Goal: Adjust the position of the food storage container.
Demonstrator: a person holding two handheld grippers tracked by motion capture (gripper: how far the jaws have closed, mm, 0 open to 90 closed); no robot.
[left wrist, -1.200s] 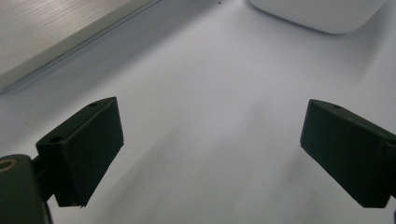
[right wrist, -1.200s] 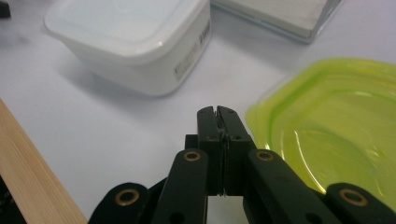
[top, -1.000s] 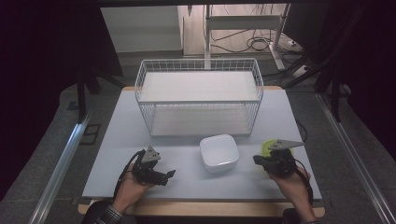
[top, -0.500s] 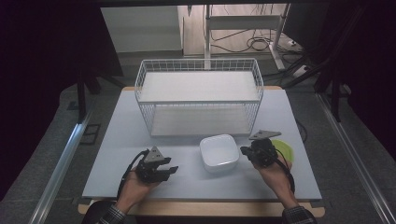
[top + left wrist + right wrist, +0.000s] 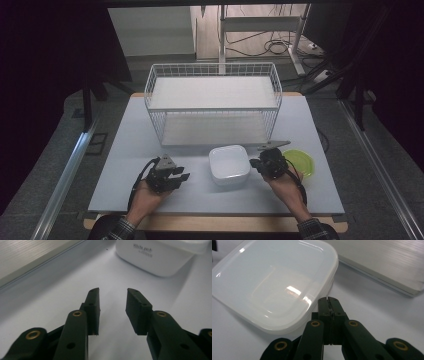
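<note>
A white lidded container (image 5: 229, 165) sits on the near half of the pale table (image 5: 130, 140), roughly midway between the 2 hands and just in front of a white wire rack (image 5: 212, 102) that stands toward the far edge. The left gripper (image 5: 172, 176) rests on the table to the left of the container, apart from it; in the left gripper view its jaws have just been closing and now stand partly apart with nothing but bare tabletop between them, and the container (image 5: 160, 257) lies beyond their tips (some small lettering shows on its side). The right gripper (image 5: 256, 163) is at the container's right edge, its jaws pressed together with nothing held; in the right gripper view the closed tips (image 5: 329, 301) sit just beside the rim of the container's glossy lid (image 5: 274, 282), though whether they actually touch it I cannot tell. A yellow-green plate (image 5: 302, 162) lies flat on the table to the right of that hand, partly hidden behind the gripper.
</note>
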